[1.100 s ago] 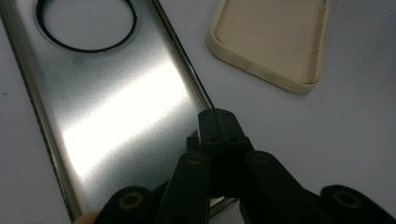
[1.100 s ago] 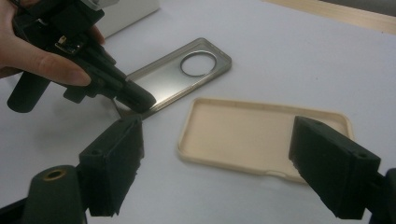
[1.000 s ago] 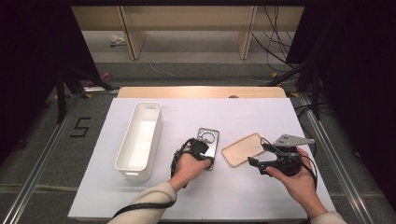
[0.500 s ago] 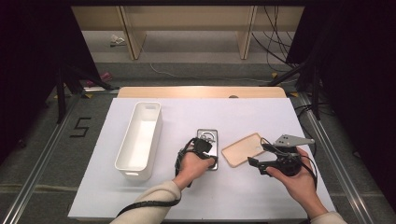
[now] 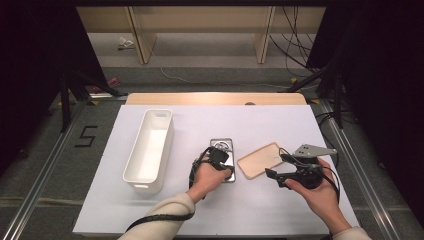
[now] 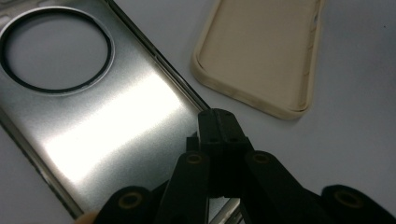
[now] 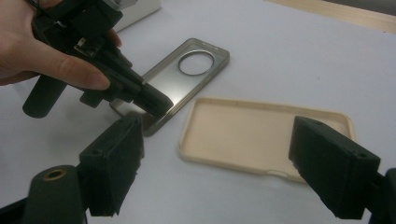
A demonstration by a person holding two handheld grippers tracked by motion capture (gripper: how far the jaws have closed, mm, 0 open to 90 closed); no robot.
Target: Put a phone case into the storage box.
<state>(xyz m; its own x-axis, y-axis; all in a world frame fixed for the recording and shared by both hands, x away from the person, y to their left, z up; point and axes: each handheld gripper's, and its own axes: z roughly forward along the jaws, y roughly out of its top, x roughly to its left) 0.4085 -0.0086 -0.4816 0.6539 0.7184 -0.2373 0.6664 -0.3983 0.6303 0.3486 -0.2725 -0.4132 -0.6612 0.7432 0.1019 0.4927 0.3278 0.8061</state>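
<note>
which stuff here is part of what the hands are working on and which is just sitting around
In the job:
- silver phone, pinched at its edge by the shut left gripper
- beige phone case, in front of the open right gripper

Lying about:
- white bin
- cables on the floor

Two phone cases are being counted on the desk [image 5: 280, 120]: one silver case [image 5: 224, 150] and one beige case [image 5: 259, 159]. One white bin [image 5: 150, 150] is being counted beside them.

Bright lit table, dark surroundings, glare on metal case [image 6: 107, 126]
</note>
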